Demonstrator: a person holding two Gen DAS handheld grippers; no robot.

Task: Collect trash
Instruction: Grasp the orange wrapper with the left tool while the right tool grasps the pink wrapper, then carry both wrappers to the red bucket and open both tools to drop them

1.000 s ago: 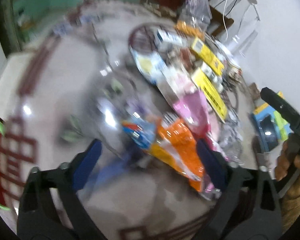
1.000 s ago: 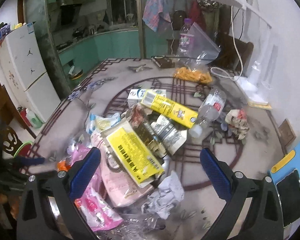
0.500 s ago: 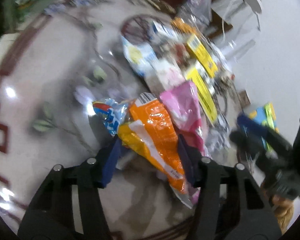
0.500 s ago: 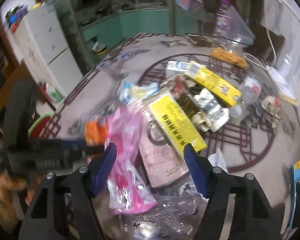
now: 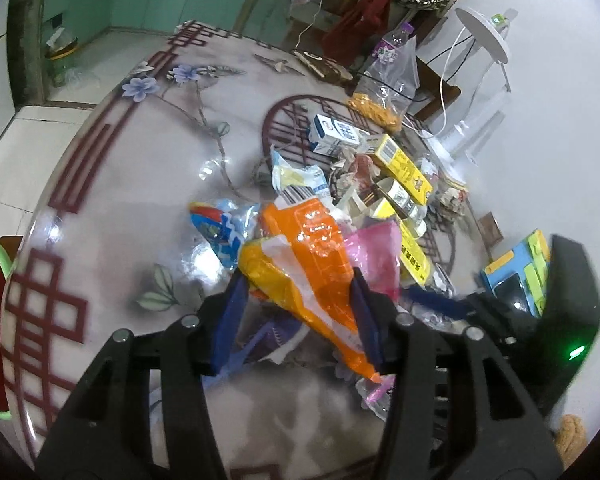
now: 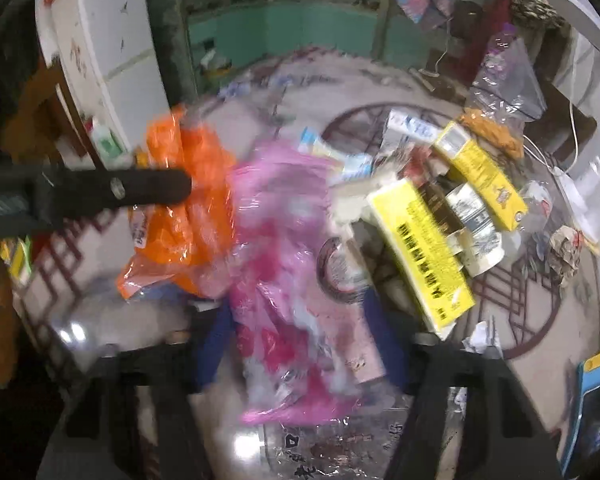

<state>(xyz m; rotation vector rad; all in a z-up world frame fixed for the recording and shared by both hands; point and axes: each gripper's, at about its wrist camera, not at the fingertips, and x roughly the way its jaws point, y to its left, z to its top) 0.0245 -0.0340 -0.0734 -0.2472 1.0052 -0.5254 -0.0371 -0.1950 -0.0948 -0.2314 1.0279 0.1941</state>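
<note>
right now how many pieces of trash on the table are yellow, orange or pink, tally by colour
yellow boxes: 2, the long yellow carton and the flat yellow box
orange wrapper: 1, between the left gripper fingers
pink bag: 1, between the right gripper fingers
total: 4

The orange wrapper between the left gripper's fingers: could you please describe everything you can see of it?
The orange wrapper is a glossy, crinkled plastic packet with a yellow-and-white band and a barcode at its far end. It lies tilted between the blue pads of the left gripper, which are shut on its sides. It looks lifted above the table. A pink bag lies against its right side, a blue wrapper at its left.
</note>
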